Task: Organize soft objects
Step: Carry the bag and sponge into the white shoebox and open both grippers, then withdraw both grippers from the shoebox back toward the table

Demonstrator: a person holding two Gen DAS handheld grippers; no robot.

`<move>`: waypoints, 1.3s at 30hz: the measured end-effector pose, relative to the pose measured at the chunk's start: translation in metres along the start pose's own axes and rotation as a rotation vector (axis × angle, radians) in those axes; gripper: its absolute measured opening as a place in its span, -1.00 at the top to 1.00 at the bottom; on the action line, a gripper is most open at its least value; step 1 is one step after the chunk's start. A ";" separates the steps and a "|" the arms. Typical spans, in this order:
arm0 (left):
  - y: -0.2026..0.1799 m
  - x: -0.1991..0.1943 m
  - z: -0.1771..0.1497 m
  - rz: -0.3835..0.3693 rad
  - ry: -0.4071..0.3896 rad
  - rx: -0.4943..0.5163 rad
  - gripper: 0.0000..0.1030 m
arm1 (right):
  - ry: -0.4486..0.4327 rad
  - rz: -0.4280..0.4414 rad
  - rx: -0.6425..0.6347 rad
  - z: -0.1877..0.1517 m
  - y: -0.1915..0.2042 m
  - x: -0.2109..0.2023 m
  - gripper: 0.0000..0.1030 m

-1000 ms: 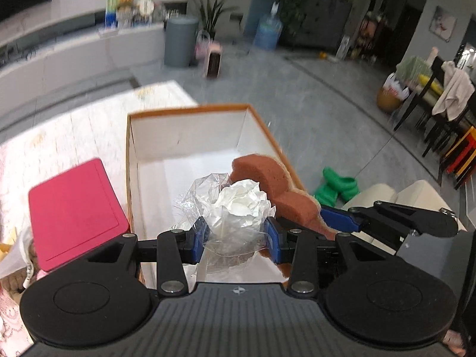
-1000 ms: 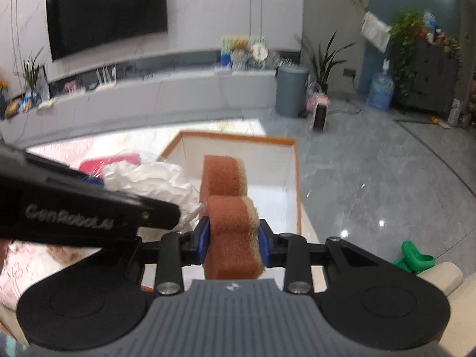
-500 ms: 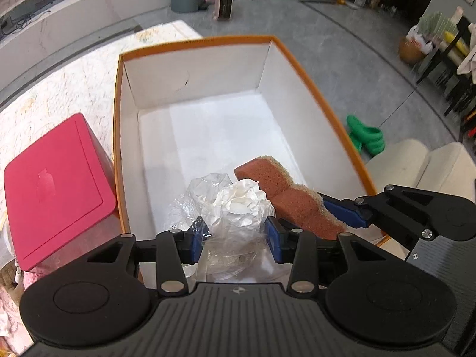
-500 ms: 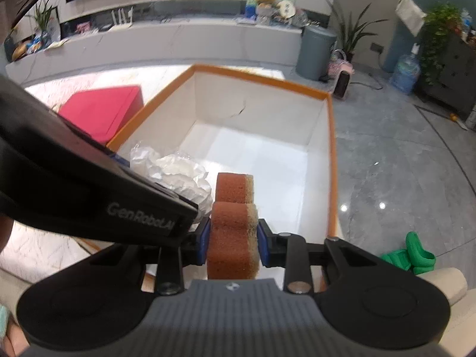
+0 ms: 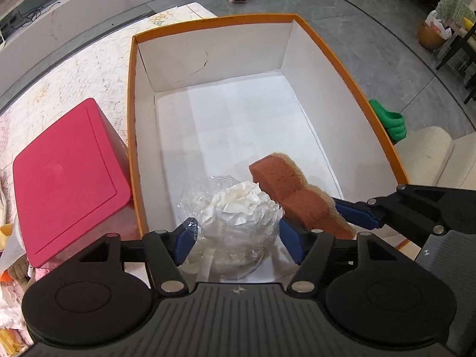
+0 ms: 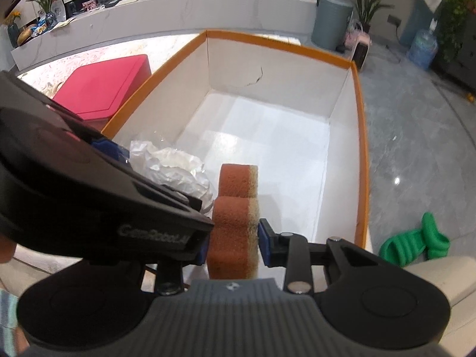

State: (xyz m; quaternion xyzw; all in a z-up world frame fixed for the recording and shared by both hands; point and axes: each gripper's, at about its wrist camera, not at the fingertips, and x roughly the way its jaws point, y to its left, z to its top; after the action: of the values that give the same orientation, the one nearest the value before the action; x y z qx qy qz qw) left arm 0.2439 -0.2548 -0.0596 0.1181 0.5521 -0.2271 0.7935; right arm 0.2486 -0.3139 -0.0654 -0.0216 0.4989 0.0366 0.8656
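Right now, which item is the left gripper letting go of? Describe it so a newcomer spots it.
Find the big white box with the orange rim. At its near end, the opening left gripper has a crumpled white wad in clear plastic between its fingers. Beside it is a rust-coloured sponge; the wad is pale, wrinkled and shiny.

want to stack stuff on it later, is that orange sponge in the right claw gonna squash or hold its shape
The orange sponge will probably squash some: its sides look slightly pinched where the right claw grips it. It likely springs back, since the free end keeps its shape and juts out unsupported over the orange-rimmed box. It seems light.
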 end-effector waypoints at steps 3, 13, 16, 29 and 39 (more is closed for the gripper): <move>0.007 -0.006 0.001 -0.006 -0.028 -0.015 -0.60 | 0.013 -0.007 0.009 0.001 -0.002 0.000 0.35; 0.015 -0.042 -0.006 -0.027 -0.155 -0.008 -0.68 | -0.013 -0.052 0.022 0.004 0.005 -0.021 -0.15; 0.017 -0.055 -0.009 -0.048 -0.184 -0.026 -0.68 | -0.016 -0.057 0.038 0.007 0.006 -0.029 -0.18; 0.041 -0.127 -0.061 0.003 -0.474 -0.064 -0.65 | -0.236 -0.034 0.066 -0.003 0.039 -0.106 -0.30; 0.077 -0.160 -0.131 0.115 -0.617 -0.152 -0.65 | -0.389 0.038 0.079 -0.030 0.094 -0.134 -0.45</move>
State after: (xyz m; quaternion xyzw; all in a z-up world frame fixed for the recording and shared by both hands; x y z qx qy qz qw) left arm 0.1284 -0.0933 0.0374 0.0151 0.2935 -0.1652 0.9415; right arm 0.1475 -0.2277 0.0358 0.0295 0.3234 0.0368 0.9451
